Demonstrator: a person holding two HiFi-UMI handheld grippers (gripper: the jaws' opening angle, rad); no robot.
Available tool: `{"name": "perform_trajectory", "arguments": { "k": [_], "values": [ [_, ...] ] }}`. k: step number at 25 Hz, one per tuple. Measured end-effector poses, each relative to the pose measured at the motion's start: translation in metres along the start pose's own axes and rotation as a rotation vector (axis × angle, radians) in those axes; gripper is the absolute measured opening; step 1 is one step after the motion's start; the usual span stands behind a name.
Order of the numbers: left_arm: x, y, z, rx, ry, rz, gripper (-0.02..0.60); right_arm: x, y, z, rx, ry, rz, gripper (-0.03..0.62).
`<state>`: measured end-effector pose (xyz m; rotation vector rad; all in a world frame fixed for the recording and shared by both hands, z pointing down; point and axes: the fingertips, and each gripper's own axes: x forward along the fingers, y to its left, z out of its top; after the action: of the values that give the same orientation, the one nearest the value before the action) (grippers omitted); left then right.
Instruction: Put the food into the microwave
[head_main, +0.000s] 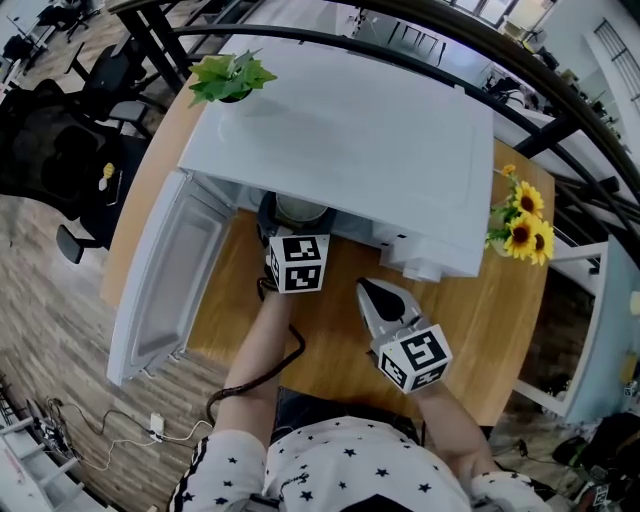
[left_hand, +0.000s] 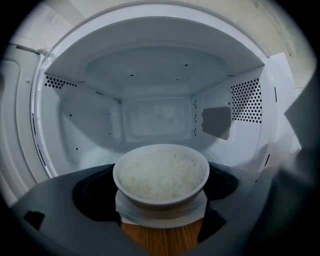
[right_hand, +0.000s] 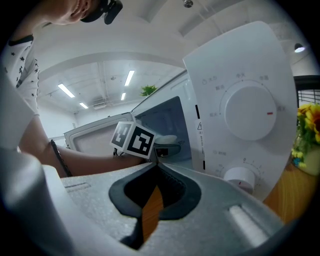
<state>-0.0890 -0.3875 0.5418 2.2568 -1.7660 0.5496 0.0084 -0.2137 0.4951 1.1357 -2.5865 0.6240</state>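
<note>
Gripping rice bowl at microwave opening: left gripper.

The head view looks steeply down on the microwave, left claw and right claw, the left gripper view stares close into the cavity ahead of its claw, and the right gripper view, farther back, shares the microwave front and left claw.

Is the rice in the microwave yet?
Not quite. Done: the microwave door is open. In hand: the left gripper holds the bowl of rice at the opening, wood table showing under it. Left: set it inside, let go, shut the door. The right gripper is shut and empty.
</note>
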Motion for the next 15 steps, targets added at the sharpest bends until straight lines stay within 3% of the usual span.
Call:
{"name": "perform_trajectory", "arguments": {
  "k": [15],
  "values": [
    [0.0037, -0.0011, -0.0019, -0.017, -0.039, 0.008, 0.486, -0.0097, -0.0012, 0.0029, 0.011, -0.016, -0.02, 0.005]
  ]
}}
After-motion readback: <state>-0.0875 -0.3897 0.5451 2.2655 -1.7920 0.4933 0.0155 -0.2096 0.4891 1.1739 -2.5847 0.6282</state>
